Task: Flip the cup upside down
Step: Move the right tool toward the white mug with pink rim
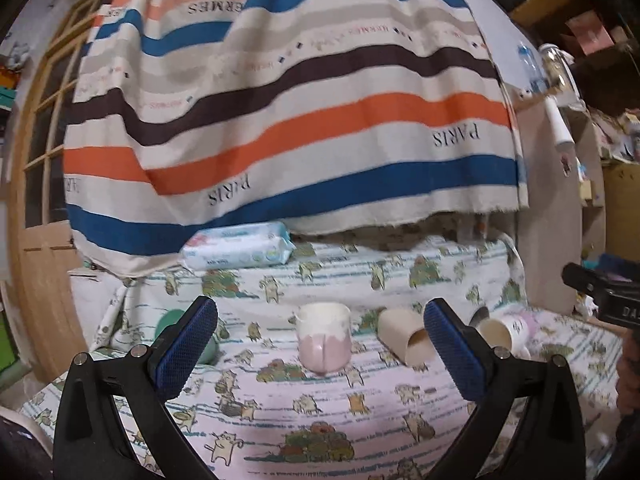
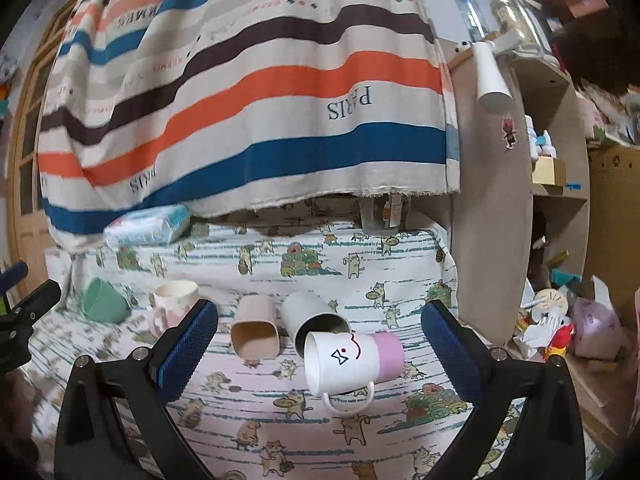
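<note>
Several cups are on a cat-print cloth. A pink-and-cream mug stands upright, straight ahead of my open, empty left gripper; it also shows in the right wrist view. A beige cup, a grey cup and a white-and-pink face mug lie on their sides. My open, empty right gripper is just before the face mug. A green cup lies tilted at the left.
A striped cloth hangs behind the table. A wipes pack lies at the back. A shelf unit with clutter stands to the right. The right gripper's body shows at the left wrist view's right edge.
</note>
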`<state>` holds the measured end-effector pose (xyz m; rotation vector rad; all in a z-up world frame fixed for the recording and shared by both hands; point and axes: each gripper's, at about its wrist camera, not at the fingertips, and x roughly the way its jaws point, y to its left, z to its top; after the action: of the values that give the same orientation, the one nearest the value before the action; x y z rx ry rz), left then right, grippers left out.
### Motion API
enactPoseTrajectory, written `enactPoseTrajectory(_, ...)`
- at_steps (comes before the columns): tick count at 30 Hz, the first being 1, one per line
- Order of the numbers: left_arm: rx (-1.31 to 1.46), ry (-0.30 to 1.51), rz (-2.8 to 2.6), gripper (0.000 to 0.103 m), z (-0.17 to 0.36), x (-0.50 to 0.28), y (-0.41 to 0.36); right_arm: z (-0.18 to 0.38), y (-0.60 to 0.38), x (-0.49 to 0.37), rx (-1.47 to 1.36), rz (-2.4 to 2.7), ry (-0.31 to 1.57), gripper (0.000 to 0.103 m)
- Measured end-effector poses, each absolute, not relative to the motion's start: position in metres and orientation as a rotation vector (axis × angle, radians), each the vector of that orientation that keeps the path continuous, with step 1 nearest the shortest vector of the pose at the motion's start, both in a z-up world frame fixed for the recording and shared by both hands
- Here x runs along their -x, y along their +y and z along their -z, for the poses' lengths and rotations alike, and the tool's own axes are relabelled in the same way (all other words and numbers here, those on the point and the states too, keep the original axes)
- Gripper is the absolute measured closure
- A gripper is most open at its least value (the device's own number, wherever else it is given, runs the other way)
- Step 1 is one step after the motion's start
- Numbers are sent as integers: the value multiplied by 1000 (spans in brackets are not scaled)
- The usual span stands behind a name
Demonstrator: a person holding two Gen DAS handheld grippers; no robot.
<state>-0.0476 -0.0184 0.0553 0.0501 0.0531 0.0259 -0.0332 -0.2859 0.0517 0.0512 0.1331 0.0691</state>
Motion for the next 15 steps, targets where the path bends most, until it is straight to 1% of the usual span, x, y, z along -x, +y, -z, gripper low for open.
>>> enactPoseTrajectory(4, -40, 68, 6, 0, -67, 45, -16, -62, -289, 32, -36, -87, 148, 0)
enactPoseTrajectory(11, -118, 54, 6, 0, -85, 42, -18, -86, -292, 41, 12, -85, 115, 0)
enactPoseTrajectory(15, -97, 35, 44, 0, -90, 37, -20, -99, -291, 46, 13, -117, 101, 0)
